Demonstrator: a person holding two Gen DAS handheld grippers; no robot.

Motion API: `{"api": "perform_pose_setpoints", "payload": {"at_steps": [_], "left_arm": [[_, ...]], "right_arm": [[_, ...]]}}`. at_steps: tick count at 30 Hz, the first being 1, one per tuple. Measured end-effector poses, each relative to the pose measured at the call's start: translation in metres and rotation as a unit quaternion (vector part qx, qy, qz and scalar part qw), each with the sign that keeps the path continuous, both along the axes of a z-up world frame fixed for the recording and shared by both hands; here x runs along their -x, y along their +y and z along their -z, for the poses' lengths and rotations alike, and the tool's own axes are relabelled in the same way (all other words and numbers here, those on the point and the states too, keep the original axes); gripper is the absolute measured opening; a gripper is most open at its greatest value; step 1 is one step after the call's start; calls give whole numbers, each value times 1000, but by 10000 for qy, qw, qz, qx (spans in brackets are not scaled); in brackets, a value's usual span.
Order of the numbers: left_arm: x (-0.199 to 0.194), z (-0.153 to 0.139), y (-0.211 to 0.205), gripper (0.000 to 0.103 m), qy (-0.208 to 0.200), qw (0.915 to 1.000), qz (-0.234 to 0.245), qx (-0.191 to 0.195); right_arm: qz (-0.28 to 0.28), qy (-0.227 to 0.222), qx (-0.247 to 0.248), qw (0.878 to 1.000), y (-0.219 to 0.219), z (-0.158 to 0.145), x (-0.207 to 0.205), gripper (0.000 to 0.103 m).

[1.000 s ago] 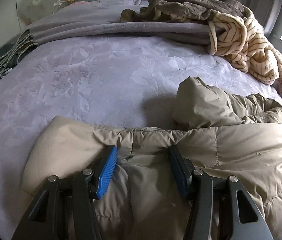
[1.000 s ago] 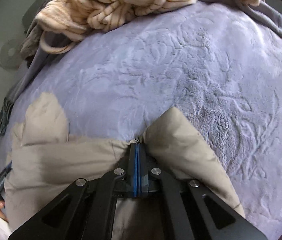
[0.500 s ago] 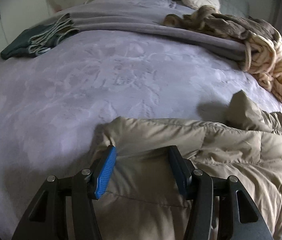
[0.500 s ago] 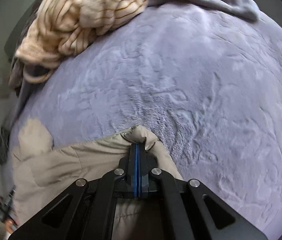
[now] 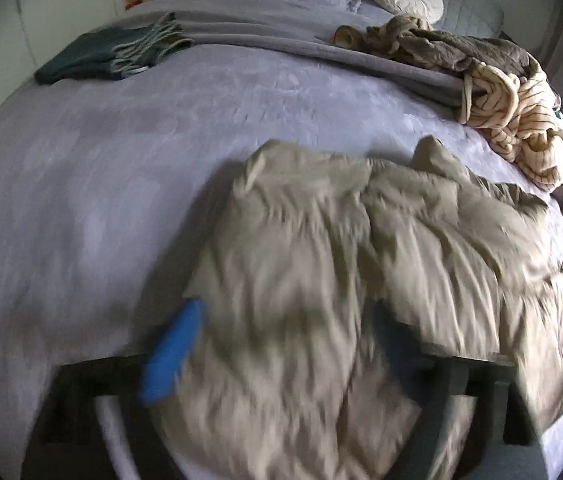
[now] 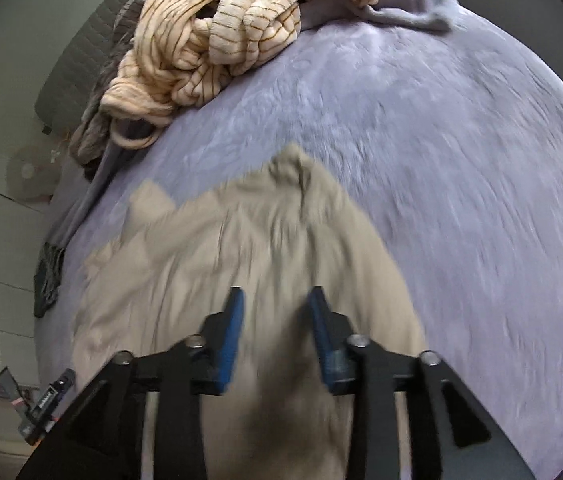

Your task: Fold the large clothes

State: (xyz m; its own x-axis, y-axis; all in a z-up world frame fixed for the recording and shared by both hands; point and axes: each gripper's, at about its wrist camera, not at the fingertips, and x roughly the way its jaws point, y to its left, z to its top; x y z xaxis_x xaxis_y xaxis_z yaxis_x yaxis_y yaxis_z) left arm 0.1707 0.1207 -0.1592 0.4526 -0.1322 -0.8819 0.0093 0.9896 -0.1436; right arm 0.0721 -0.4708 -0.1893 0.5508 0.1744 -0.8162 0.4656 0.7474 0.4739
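bed (image 5: 129,152) (lilac plush cover) | on it: beige padded coat (image 5: 321,240), striped robe (image 5: 521,120), dark folded scarf (image 5: 113,56)

Plenty of open lavender bedspread (image 5: 113,184) ahead and left of the left claw (image 5: 281,344), nothing in the way till the folded dark green cloth (image 5: 93,60) far up left. Ahead-right, the striped cream heap (image 5: 521,120) and brown blanket (image 5: 461,52) block things. The tan puffer jacket (image 5: 341,260) bunches right under both claws.
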Motion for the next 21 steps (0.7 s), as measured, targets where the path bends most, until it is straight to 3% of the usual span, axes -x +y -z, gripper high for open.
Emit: {"api": "perform_pose_setpoints", "payload": {"at_steps": [3,5,12,16,17,20,21], "left_arm": [[30,-3,0,96,48,10000,62,-51],[45,-1,0,103,164,9998,95,-76],[78,13,7,103,620,9978,58,222],[86,28,16,103,804,9963,-269,170],[87,33,18,103,862,9956,-291,229],[89,44,21,103,1041,9922,-268,624],[89,46,23,103,1057,9907,-280,812]], "right_arm": [[-2,35,-103,9999,15,-2,28,42],[3,67,-213,9998,22,-2,44,43],[148,135,-510,9985,37,9,93,62],[181,215,-706,9971,43,24,102,66],[181,229,-776,9966,45,29,103,75],[187,204,-979,9948,51,39,104,78],[197,199,-1044,9941,52,43,104,84]]}}
